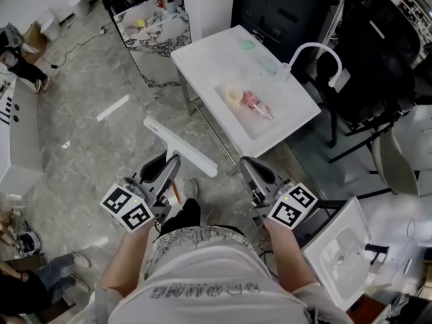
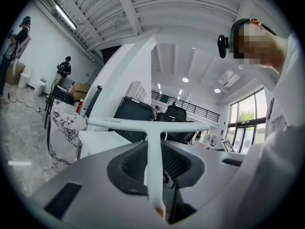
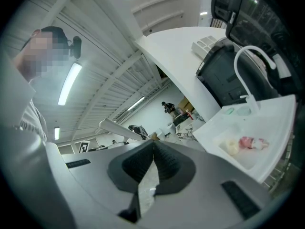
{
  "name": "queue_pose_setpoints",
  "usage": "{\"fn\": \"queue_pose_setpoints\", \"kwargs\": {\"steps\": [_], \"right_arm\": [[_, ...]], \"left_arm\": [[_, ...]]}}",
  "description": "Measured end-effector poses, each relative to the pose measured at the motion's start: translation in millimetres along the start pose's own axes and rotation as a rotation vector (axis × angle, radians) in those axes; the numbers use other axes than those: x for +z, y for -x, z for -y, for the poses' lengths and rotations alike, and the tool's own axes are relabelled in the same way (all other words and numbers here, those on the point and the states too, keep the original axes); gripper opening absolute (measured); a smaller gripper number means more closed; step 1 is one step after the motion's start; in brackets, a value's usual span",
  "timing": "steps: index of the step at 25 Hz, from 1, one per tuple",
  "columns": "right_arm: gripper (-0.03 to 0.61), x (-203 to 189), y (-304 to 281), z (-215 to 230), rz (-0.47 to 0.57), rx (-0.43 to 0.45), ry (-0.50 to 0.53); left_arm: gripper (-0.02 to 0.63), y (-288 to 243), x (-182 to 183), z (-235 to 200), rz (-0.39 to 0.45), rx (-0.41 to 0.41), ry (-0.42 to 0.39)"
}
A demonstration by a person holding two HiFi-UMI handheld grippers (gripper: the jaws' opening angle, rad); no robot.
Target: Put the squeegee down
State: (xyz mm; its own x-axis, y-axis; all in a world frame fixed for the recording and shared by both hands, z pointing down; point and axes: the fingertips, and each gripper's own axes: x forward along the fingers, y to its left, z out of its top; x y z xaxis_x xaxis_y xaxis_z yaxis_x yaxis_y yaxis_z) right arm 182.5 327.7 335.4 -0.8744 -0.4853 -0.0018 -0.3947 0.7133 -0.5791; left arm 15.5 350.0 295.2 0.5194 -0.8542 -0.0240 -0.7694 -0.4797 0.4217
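The white T-shaped squeegee (image 1: 179,147) hangs over the floor in front of the person, its blade slanting across. My left gripper (image 1: 173,162) is shut on its thin handle, which runs up between the dark pads to the crossbar in the left gripper view, squeegee (image 2: 153,142), left gripper (image 2: 155,152). The handle's orange end shows near the bottom. My right gripper (image 1: 246,163) is beside it, level, shut with nothing between its jaws; in the right gripper view, the right gripper (image 3: 153,143) has its tips touching and the squeegee blade (image 3: 120,128) shows at left.
A white sink table (image 1: 202,52) with a faucet (image 1: 314,51) stands ahead; its basin holds a pale roll (image 1: 234,96) and a pink item (image 1: 257,104). A second sink (image 1: 337,248) is lower right, a black chair (image 1: 378,52) right, a marble table (image 1: 152,29) beyond.
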Motion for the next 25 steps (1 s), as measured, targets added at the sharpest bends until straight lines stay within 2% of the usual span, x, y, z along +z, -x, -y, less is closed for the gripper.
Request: {"fn": "queue_pose_setpoints", "kwargs": {"steps": [7,25], "right_arm": [[0.006,12.8,-23.8,29.1,-0.012,-0.014,-0.022],[0.009,33.2,-108.4,70.6,0.001,-0.045,-0.039]], "left_arm": [[0.095,-31.0,6.9,-25.5,-0.017,0.003,0.013],[0.095,-82.1,31.9,-112.0,-0.051,-0.028,0.031]]}}
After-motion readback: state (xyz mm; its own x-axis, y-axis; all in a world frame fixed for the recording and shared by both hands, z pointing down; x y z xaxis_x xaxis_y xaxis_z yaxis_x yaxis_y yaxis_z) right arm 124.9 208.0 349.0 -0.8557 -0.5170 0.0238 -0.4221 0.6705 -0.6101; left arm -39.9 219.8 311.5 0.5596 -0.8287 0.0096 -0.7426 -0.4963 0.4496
